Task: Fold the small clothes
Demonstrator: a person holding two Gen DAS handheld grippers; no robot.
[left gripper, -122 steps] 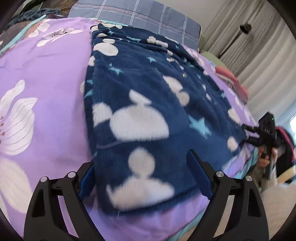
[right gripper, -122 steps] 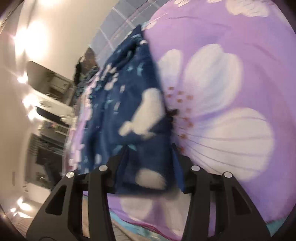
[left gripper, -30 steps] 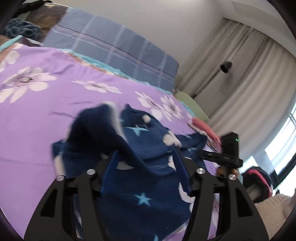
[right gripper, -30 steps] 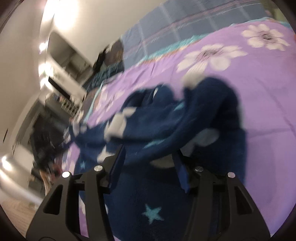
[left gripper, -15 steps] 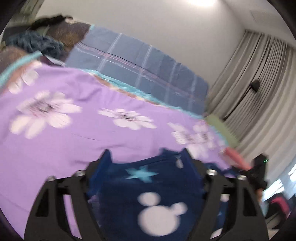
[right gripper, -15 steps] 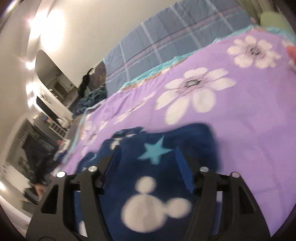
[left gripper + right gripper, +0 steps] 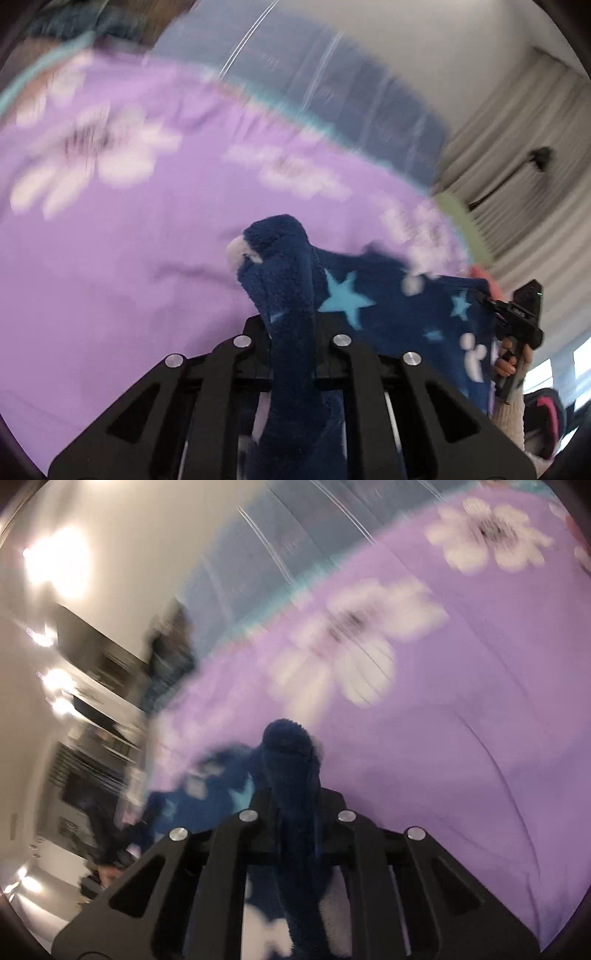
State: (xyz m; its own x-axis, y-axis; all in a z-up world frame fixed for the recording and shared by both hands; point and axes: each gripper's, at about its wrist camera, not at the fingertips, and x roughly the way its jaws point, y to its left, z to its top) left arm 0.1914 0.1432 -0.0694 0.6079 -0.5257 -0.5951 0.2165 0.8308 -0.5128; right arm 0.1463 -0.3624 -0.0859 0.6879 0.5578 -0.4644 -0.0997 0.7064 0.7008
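Both grippers clamp the fleece and lift it off the bed

Half a second ago the jaws stood wide over the flat navy fleece garment (image 7: 343,299); now the left gripper (image 7: 291,295) is closing, pads pinching a bunched corner, and the right gripper (image 7: 291,771) is pressed together on another. The cloth stretches between them above the purple flowered bedspread (image 7: 122,258), near its front edge. No readable writing shows; the background is blurred.

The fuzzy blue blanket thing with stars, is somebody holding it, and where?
Yes. The fuzzy navy fleece garment is pinched at two bunched edges: one by the left gripper, the other by the right gripper.
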